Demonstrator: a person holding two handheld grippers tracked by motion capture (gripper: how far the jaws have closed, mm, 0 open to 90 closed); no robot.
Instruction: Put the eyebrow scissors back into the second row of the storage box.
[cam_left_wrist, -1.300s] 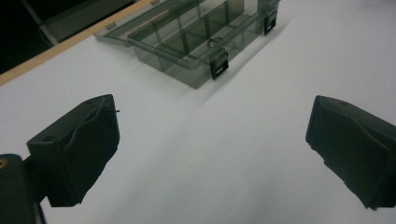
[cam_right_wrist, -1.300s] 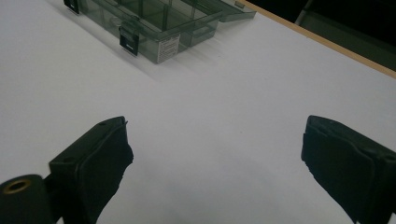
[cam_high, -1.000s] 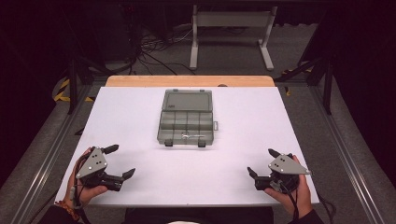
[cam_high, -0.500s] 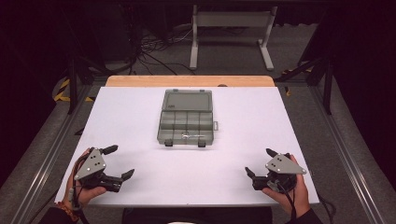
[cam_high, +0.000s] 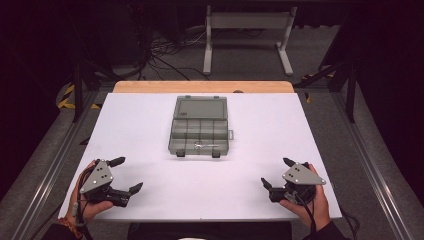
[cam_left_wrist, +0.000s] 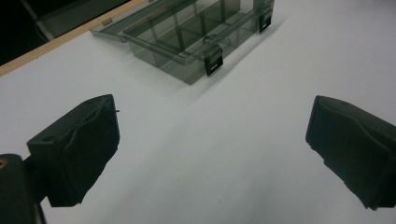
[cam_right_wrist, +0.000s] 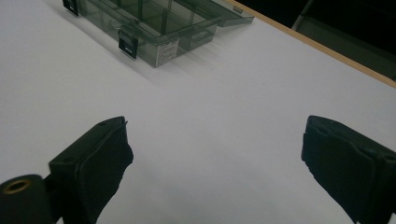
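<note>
A smoky grey plastic compartment box lies open in the middle of the white table, its lid folded flat toward the far edge. A small metal item rests in one front compartment. The box also shows at the top of the left gripper view and the right gripper view, with black latches on its front wall. My left gripper is held open near the front left corner, nothing between its jaws. My right gripper is open near the front right, also holding nothing. Both are well short of the box.
A wooden strip borders the table's far edge. Beyond it stand a metal frame and cables on the dark floor. Metal rails run along both sides of the table.
Both grippers have drifted slightly toward the front edge of the table. Their jaws stay open and the box has not moved.
</note>
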